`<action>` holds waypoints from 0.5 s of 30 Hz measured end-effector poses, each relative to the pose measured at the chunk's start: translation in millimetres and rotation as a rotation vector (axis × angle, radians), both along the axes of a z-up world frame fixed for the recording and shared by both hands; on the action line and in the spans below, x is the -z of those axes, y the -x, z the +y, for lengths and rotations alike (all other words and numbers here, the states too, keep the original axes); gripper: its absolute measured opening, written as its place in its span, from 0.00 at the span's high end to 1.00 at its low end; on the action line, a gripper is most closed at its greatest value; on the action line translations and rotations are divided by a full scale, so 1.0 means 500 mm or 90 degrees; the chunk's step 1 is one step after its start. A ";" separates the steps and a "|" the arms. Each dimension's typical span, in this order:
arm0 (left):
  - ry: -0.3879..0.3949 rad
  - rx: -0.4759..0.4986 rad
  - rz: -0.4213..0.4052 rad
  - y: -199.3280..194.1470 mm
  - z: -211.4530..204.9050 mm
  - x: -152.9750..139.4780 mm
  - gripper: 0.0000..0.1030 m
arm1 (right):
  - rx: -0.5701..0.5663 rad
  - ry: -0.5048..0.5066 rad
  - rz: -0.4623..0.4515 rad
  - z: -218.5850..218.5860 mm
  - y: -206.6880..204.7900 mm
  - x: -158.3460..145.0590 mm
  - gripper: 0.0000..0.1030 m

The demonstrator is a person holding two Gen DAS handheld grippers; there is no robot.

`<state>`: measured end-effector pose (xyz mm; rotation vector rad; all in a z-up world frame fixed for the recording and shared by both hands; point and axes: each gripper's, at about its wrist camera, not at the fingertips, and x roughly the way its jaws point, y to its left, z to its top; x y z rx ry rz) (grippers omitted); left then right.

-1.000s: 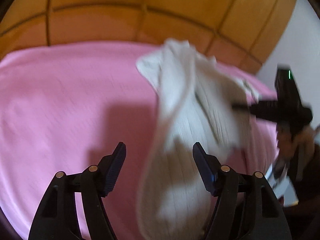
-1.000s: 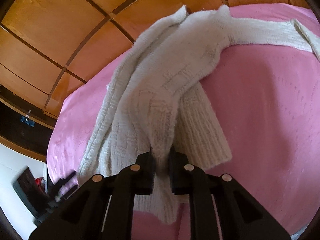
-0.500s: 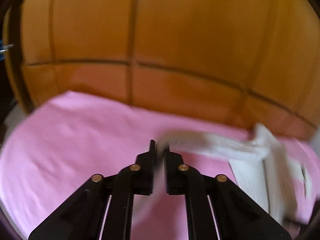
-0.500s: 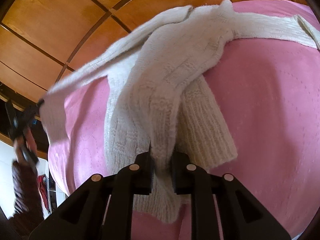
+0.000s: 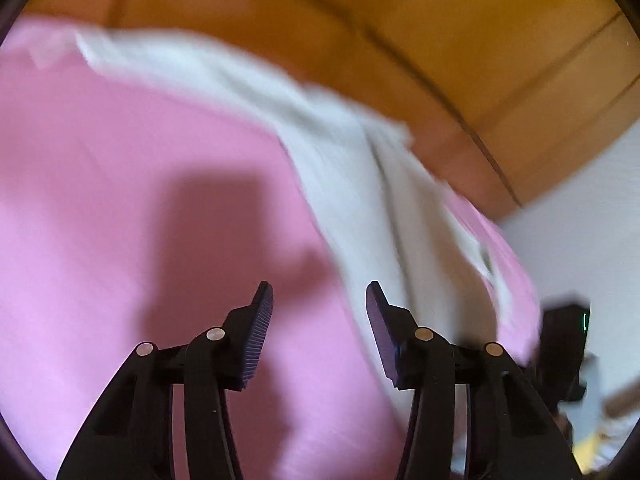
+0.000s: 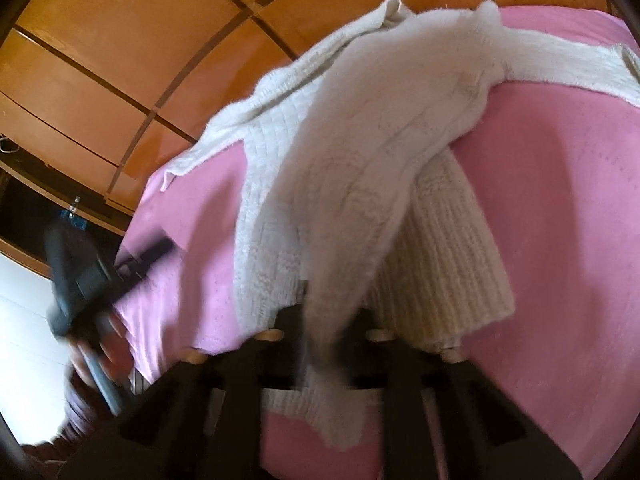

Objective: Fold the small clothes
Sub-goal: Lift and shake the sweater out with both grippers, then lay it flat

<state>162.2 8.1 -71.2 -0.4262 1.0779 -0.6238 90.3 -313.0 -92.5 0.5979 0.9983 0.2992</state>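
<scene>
A cream knitted sweater (image 6: 360, 168) lies rumpled on the pink bedspread (image 6: 560, 240). My right gripper (image 6: 320, 320) is blurred; sweater fabric hangs between its fingers, so it looks shut on the sweater. In the left wrist view the sweater (image 5: 360, 184) stretches blurred from upper left to lower right. My left gripper (image 5: 320, 320) is open and empty, over pink bedspread (image 5: 120, 200) just left of the sweater. The left gripper also shows in the right wrist view (image 6: 80, 280) at the left edge of the bed.
An orange wooden panelled headboard (image 6: 120, 60) rises behind the bed. A white wall (image 5: 580, 220) lies to the right in the left wrist view. The right gripper (image 5: 564, 340) appears at that view's lower right edge.
My left gripper closed on a sleeve, pulled it out to the left, and has since opened and let it go. The right gripper kept its hold and the view blurred.
</scene>
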 end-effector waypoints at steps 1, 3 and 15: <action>0.009 0.016 0.016 0.009 -0.025 0.020 0.54 | 0.009 -0.013 -0.015 -0.012 0.005 -0.017 0.93; 0.050 0.034 0.055 0.028 -0.066 0.052 0.54 | 0.015 -0.013 -0.047 -0.029 0.015 -0.051 0.93; 0.061 0.021 -0.022 0.024 -0.084 -0.047 0.96 | 0.044 0.028 -0.180 -0.085 0.063 -0.216 0.94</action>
